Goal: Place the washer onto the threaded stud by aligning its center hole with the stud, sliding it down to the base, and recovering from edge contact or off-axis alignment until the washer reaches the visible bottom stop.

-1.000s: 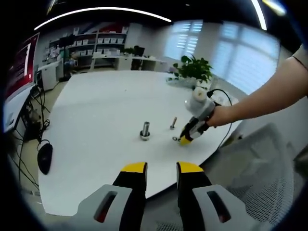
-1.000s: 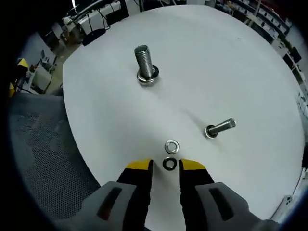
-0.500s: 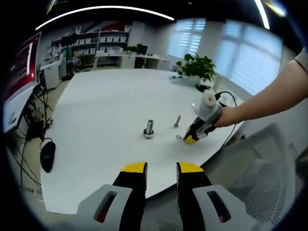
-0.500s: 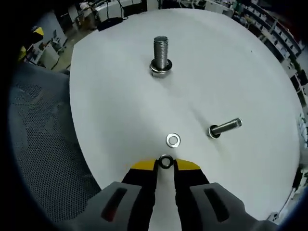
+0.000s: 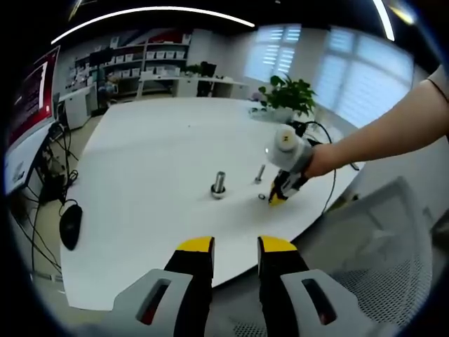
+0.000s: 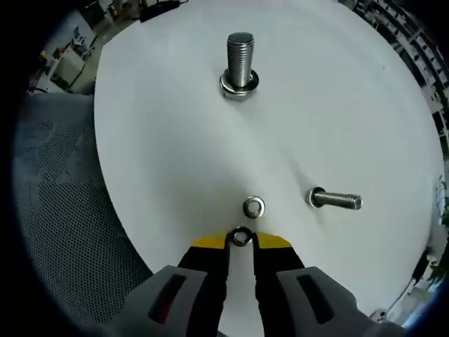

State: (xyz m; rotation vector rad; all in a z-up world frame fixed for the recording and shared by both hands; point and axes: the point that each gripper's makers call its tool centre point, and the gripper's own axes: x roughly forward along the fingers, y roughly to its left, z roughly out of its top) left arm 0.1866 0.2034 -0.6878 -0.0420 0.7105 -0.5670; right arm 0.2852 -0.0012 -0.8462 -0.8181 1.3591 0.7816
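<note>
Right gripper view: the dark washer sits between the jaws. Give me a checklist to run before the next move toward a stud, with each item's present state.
1. Dark washer pinched between the jaws of the right gripper: ok.
2. Washer's center hole visible and unblocked: ok.
3. Large threaded stud upright on the table, with free table between it and the gripper: ok.
4. Washer centered over a stud: not ok, it is off to the side of both.
5. Second washer lying just ahead of the jaws, could be nudged: not ok.
6. Small stud upright: cannot tell.
</note>
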